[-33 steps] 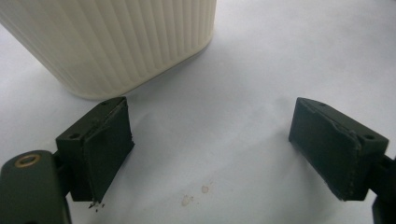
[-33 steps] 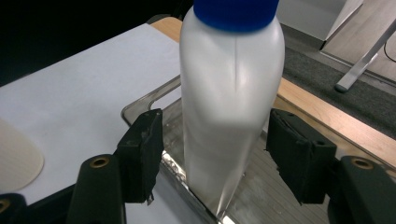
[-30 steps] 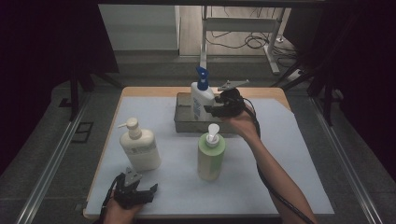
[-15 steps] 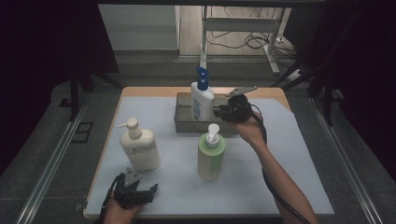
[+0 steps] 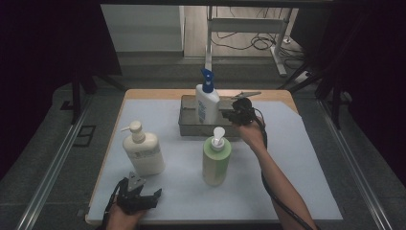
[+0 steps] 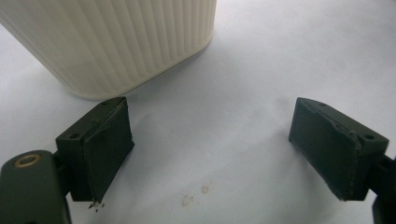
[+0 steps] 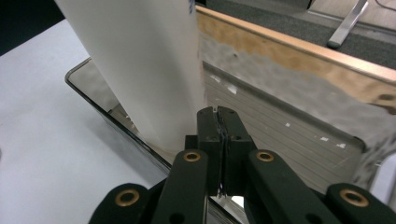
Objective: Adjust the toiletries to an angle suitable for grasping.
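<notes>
right jaws: clenched pad to pad with nothing between them, having just been closing; the right gripper (image 7: 219,140) sits just beside the white spray bottle (image 7: 140,70), over the near wall of the metal tray (image 7: 93,100).
right gripper from above: the right gripper (image 5: 229,115) hovers at the tray's right part, close to the bottle's right side, with the person's right hand (image 5: 250,134) and forearm reaching in from the bench's near right.
white spray bottle: stands upright in the metal tray (image 5: 189,128), blue trigger head on top (image 5: 207,103); whether the jaws touch its side i cannot tell.
metal tray: lies near the far edge of the bench, about midway along it, on the pale sheet (image 5: 297,158) that covers the bench.
left jaws: released, wide apart, nothing between them; the left gripper (image 6: 210,154) hangs low over the pale sheet, with the ribbed base of the cream pump bottle (image 6: 116,42) just beyond its left jaw.
left gripper from above: the left gripper (image 5: 143,197) rests at the near left corner of the bench, held by the left hand (image 5: 122,218).
cream pump bottle: upright (image 5: 141,151), left part of the bench, just beyond the left gripper.
green pump bottle: upright (image 5: 216,160), middle of the bench, near the tray's near wall and apart from both grippers.
</notes>
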The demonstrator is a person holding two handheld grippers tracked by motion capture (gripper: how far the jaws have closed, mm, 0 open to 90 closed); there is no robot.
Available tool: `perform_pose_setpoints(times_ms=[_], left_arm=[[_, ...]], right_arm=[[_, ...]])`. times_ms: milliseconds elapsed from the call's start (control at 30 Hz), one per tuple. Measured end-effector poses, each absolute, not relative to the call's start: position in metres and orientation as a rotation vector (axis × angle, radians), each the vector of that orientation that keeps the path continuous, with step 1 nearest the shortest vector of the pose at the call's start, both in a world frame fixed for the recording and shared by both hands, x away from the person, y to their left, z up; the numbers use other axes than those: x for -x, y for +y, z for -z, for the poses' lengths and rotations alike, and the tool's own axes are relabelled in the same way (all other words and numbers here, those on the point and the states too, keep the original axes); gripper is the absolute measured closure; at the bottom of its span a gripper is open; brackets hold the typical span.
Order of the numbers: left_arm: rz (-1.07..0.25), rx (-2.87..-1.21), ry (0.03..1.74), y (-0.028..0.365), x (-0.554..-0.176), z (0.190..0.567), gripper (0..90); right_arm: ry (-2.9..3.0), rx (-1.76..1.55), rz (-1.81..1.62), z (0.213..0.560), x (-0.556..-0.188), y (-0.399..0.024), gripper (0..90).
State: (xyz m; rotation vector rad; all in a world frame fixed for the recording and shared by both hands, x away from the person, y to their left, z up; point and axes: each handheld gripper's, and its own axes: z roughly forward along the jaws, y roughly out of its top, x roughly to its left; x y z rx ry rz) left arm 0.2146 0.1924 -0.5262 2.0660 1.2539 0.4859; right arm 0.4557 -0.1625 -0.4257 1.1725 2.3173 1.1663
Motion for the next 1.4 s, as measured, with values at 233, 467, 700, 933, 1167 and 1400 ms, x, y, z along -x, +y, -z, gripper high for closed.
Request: perform_pose_setpoints(times_ms=[233,467,700,933,1167,1400], left_arm=[[-0.486,-2.068,1.253,0.192,-0.215,0.526,12.8],[-0.485,-2.070,1.254,0.192,-0.215,0.526,12.8],[-0.486,-2.071,1.254,0.192,-0.215,0.526,12.8],[-0.484,-2.069,1.255,0.192,-0.215,0.526,12.7],[-0.483,-2.071,1.255,0.192,-0.215,0.526,12.7],[-0.483,-2.072,1.254,0.192,-0.215,0.526,12.8]], right_arm=[[2.324,-1.190,-1.110,0.436,-0.466,-0.150,89.5],[2.336,-1.212,-1.086,0.441,-0.474,-0.143,89.6],[2.346,-1.242,-1.069,0.446,-0.480,-0.141,89.6],[2.364,-1.240,-1.057,0.450,-0.481,-0.135,89.6],[2.386,-1.215,-1.055,0.451,-0.482,-0.125,89.6],[2.399,-1.201,-1.059,0.450,-0.487,-0.119,89.5]])
